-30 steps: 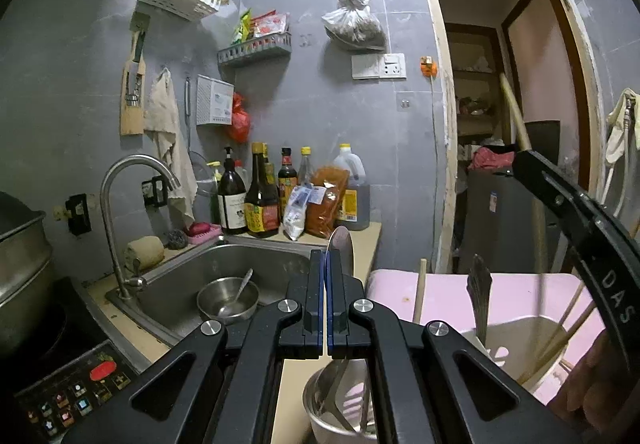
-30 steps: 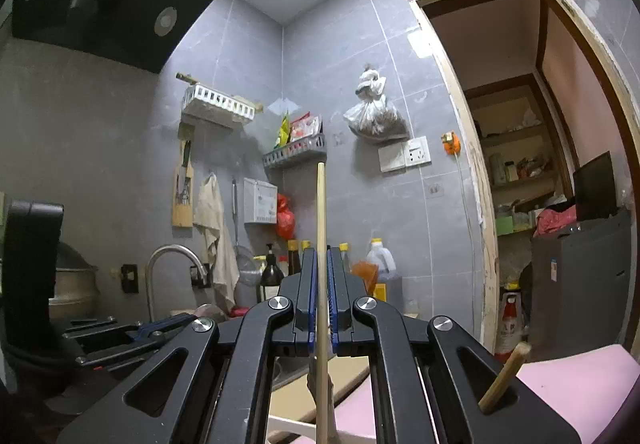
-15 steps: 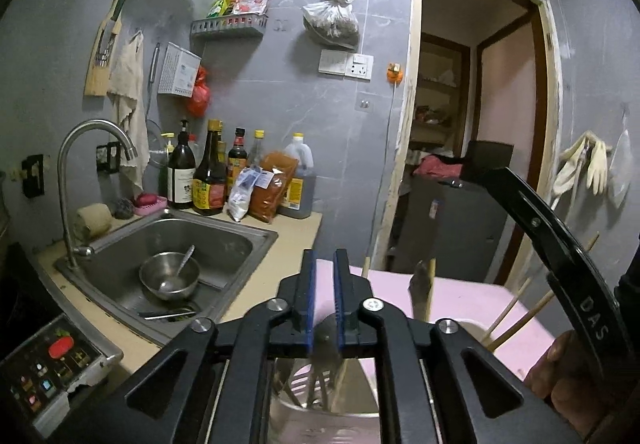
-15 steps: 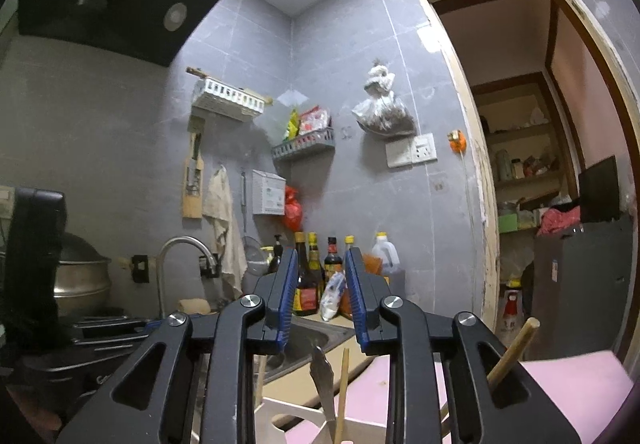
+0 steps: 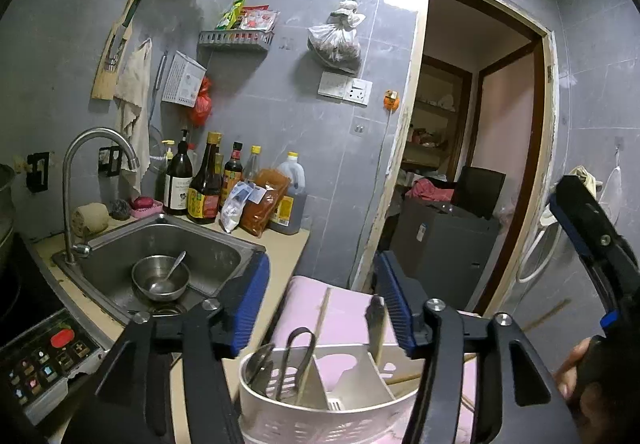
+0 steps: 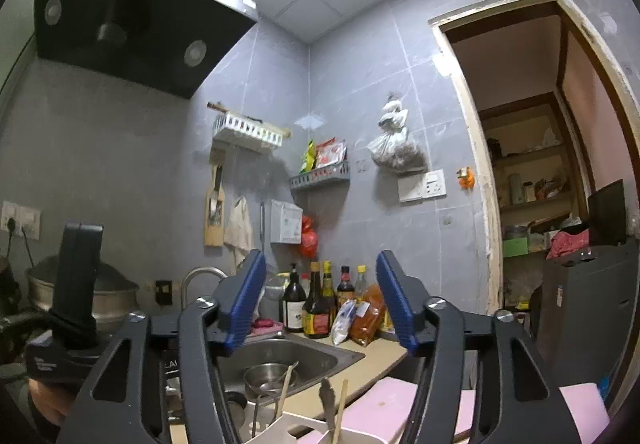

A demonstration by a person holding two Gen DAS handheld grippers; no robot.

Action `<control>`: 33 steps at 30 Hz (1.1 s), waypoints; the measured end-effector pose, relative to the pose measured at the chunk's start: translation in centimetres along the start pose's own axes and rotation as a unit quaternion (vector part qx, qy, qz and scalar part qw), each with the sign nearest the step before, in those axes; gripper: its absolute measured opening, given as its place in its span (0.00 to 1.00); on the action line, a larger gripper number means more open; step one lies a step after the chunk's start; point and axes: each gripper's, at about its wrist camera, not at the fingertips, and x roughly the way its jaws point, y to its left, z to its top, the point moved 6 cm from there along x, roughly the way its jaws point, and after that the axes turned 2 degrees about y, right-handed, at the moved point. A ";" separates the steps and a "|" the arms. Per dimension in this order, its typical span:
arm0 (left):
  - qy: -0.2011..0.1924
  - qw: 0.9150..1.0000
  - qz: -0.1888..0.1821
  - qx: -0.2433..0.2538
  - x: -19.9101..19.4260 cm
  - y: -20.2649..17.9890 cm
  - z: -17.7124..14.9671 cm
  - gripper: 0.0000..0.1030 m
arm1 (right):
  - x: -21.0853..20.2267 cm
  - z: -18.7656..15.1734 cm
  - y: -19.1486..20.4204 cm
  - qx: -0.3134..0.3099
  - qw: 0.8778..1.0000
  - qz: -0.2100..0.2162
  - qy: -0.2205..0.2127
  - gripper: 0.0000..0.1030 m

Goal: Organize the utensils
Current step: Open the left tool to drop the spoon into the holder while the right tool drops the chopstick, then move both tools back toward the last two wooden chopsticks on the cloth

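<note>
A white divided utensil holder (image 5: 320, 410) stands on a pink mat (image 5: 344, 314) just below my left gripper (image 5: 322, 302). Its jaws are opening with nothing between them. The holder's left compartment has a spoon (image 5: 258, 366), tongs (image 5: 298, 356) and a chopstick; a metal handle (image 5: 376, 324) and more chopsticks stand on the right. In the right wrist view my right gripper (image 6: 320, 298) hangs above the holder's rim (image 6: 304, 426), jaws opening and empty. A metal handle (image 6: 328, 394) and a chopstick (image 6: 341, 404) poke up beneath it.
A steel sink (image 5: 224, 242) with a bowl and spoon (image 5: 160, 278) lies left of the mat, under a tap (image 5: 80, 180). Sauce bottles (image 5: 204, 188) line the wall. A cooker control panel (image 5: 44, 360) sits at the lower left, and a doorway (image 5: 472, 148) opens to the right.
Both grippers went from shut to open. The left let go of a spoon and the right of a chopstick; both now stand in the holder. Both grippers rose.
</note>
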 end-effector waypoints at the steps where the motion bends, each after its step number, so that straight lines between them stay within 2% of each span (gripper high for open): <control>1: 0.000 1.000 -0.002 0.000 -0.1 -0.3 0.0 0.55 | -0.4 0.3 -0.3 0.002 1.000 -0.003 -0.001 0.66; 4: -0.001 1.000 -0.008 0.003 -0.6 -1.4 0.1 0.64 | -1.5 0.8 -1.4 -0.001 1.000 -0.022 0.002 0.73; 9: -0.012 1.000 -0.021 0.014 -1.4 -4.0 -0.2 0.84 | -4.1 1.4 -4.0 -0.010 0.998 -0.065 0.008 0.87; 12: -0.015 0.999 -0.031 0.025 -1.6 -6.1 -0.8 0.90 | -5.6 1.6 -5.3 -0.023 0.996 -0.089 0.008 0.98; 22: -0.002 0.997 -0.068 0.040 -1.2 -11.6 -4.3 0.95 | -11.5 0.2 -9.9 -0.062 0.984 -0.165 0.037 1.00; 28: 0.037 0.995 -0.074 0.056 -0.2 -13.9 -7.4 0.95 | -13.7 -2.5 -13.0 -0.064 0.973 -0.196 0.101 1.00; 33: 0.074 0.993 -0.073 0.058 0.7 -14.6 -10.3 0.95 | -15.1 -5.8 -15.0 -0.054 0.962 -0.208 0.171 1.00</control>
